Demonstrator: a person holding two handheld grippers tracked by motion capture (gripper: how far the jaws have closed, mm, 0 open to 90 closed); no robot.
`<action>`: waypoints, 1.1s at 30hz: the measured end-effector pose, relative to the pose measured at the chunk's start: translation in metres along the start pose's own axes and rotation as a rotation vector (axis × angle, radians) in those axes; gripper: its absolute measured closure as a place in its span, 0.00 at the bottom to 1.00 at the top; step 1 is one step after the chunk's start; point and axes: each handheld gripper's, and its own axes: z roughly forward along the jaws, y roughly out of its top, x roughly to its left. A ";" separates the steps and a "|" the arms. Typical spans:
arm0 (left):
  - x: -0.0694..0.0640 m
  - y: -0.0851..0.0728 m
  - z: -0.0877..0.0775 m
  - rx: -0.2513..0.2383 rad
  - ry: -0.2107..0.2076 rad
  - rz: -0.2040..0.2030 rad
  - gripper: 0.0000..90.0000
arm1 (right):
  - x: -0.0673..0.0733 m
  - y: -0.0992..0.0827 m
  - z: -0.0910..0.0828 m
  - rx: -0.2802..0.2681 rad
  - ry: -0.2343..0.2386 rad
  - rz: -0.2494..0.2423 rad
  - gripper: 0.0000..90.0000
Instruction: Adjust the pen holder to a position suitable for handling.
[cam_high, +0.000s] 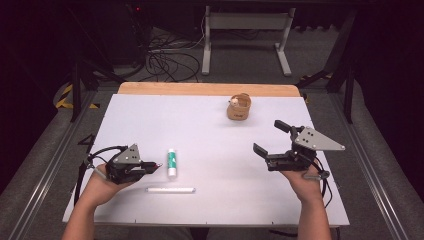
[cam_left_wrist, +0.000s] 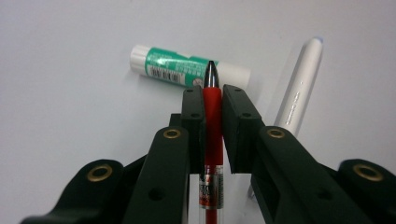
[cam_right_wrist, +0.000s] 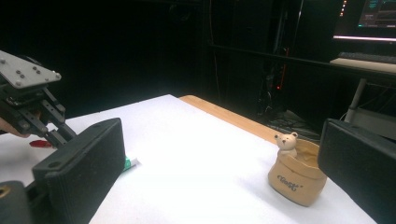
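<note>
My left gripper (cam_high: 150, 166) (cam_left_wrist: 213, 100) is shut on a red pen (cam_left_wrist: 212, 121) (cam_high: 154, 165), whose dark tip pokes out past the jaws. Just beyond that tip lies a green-and-white glue stick (cam_high: 172, 162) (cam_left_wrist: 187, 71) on the white table top (cam_high: 200, 125). A white pen (cam_high: 170, 190) (cam_left_wrist: 299, 88) rests flat to the right of the jaws in the left gripper view. My right gripper (cam_high: 270, 137) (cam_right_wrist: 219, 168) stands open at the table's right side, nothing between its jaws. A tan holder with a small bear figure (cam_high: 239, 107) (cam_right_wrist: 296, 172) sits at the far side.
The wooden table edge (cam_high: 200, 89) runs along the far side. Cables (cam_high: 165, 60) and a white desk frame (cam_high: 245, 30) lie on the floor beyond. In the right gripper view the left gripper (cam_right_wrist: 32, 112) appears at the far left, with the red pen (cam_right_wrist: 41, 143) sticking out.
</note>
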 end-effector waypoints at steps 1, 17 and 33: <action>0.000 0.000 0.000 0.000 0.000 0.000 0.89 | 0.000 0.000 0.000 -0.001 0.001 0.001 0.02; -0.006 0.016 -0.009 -0.119 0.012 -0.060 0.89 | 0.008 -0.003 0.011 0.007 0.017 0.007 0.03; -0.016 0.043 -0.014 -0.215 0.025 -0.055 0.89 | 0.014 -0.006 0.022 0.009 0.052 0.021 0.06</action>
